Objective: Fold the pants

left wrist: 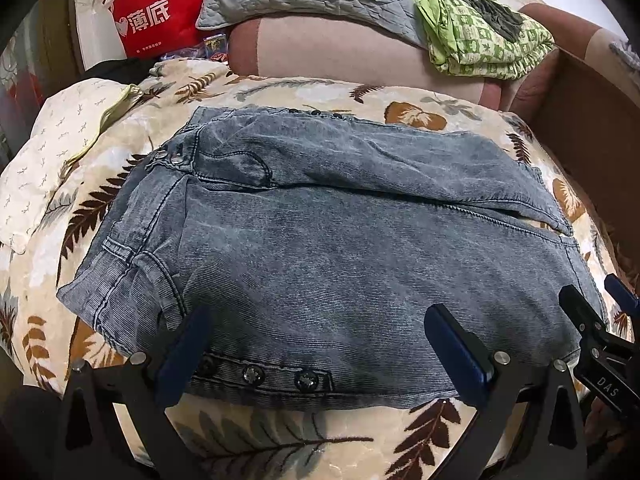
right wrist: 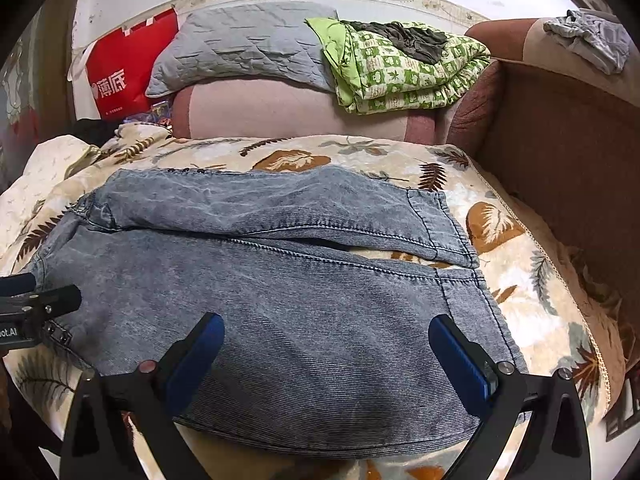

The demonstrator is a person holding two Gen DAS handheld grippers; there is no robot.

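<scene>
Grey-blue denim pants point(left wrist: 320, 240) lie flat on a leaf-print blanket point(left wrist: 280, 440), waistband to the left, the two legs side by side with hems to the right; they also show in the right wrist view point(right wrist: 304, 320). My left gripper point(left wrist: 316, 324) is open, its fingers over the near edge by the row of dark buttons point(left wrist: 254, 374). My right gripper point(right wrist: 326, 332) is open over the near leg toward the hem point(right wrist: 480, 300). Each gripper shows at the edge of the other's view: the right one point(left wrist: 600, 320), the left one point(right wrist: 36, 300).
A brown sofa back point(right wrist: 280, 112) carries a grey pillow point(right wrist: 248, 48), a green patterned quilt point(right wrist: 404, 68) and a red bag point(right wrist: 124, 72). A white cushion point(left wrist: 52, 160) lies at the left. The sofa arm point(right wrist: 568, 152) rises at the right.
</scene>
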